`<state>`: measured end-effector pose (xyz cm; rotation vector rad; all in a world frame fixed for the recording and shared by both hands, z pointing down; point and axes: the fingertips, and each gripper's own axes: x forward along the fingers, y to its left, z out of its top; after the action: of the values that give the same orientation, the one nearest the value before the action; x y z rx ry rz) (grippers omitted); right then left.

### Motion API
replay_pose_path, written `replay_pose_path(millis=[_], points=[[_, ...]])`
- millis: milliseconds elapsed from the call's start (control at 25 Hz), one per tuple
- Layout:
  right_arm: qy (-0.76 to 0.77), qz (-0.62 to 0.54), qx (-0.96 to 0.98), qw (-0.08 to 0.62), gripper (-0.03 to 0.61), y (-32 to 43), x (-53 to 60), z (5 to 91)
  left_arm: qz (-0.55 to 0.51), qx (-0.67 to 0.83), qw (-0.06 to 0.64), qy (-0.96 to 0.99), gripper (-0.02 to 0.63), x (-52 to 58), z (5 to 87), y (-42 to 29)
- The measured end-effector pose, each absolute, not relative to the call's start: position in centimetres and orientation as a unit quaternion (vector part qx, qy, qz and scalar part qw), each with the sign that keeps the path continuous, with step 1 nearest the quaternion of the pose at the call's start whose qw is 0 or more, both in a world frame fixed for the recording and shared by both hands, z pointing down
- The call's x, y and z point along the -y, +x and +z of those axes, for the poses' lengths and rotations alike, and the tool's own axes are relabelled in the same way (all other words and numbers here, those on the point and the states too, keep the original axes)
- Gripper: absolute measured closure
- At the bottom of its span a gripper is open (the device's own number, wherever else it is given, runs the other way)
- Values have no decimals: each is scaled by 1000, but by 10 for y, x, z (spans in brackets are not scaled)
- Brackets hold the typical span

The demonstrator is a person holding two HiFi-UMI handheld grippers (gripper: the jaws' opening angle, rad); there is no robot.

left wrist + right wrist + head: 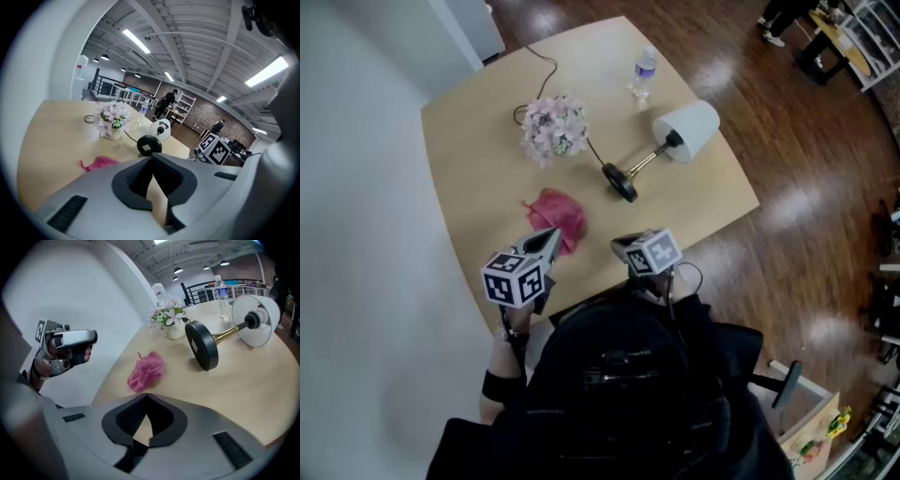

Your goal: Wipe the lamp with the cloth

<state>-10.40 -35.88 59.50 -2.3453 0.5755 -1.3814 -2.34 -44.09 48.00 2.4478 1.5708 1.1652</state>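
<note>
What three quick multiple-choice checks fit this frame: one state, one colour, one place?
1. The lamp is:
A. upright
B. lying on its side
C. standing upside down

2. The cloth is:
A. blue
B. white
C. pink

3. The cloth lies:
A. on the table, near the left gripper
B. over the lamp's shade
C. off the table

Answers:
1 B: the round base stands on edge and the shade rests on the table.
2 C: it reads pink in all three views.
3 A: it sits crumpled on the bare wood, close ahead of the left gripper's tip in the head view and apart from the lamp.
</note>
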Motion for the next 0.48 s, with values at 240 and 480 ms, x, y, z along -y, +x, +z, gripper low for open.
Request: replay_pose_path(millis=[240, 480], points=[[-830, -489, -199, 178, 572, -115, 351, 592, 417, -479, 5, 772, 611, 464, 523, -36], [-828, -493, -190, 191, 572, -123, 348, 597, 430, -472, -33, 769, 611, 467, 545, -28]])
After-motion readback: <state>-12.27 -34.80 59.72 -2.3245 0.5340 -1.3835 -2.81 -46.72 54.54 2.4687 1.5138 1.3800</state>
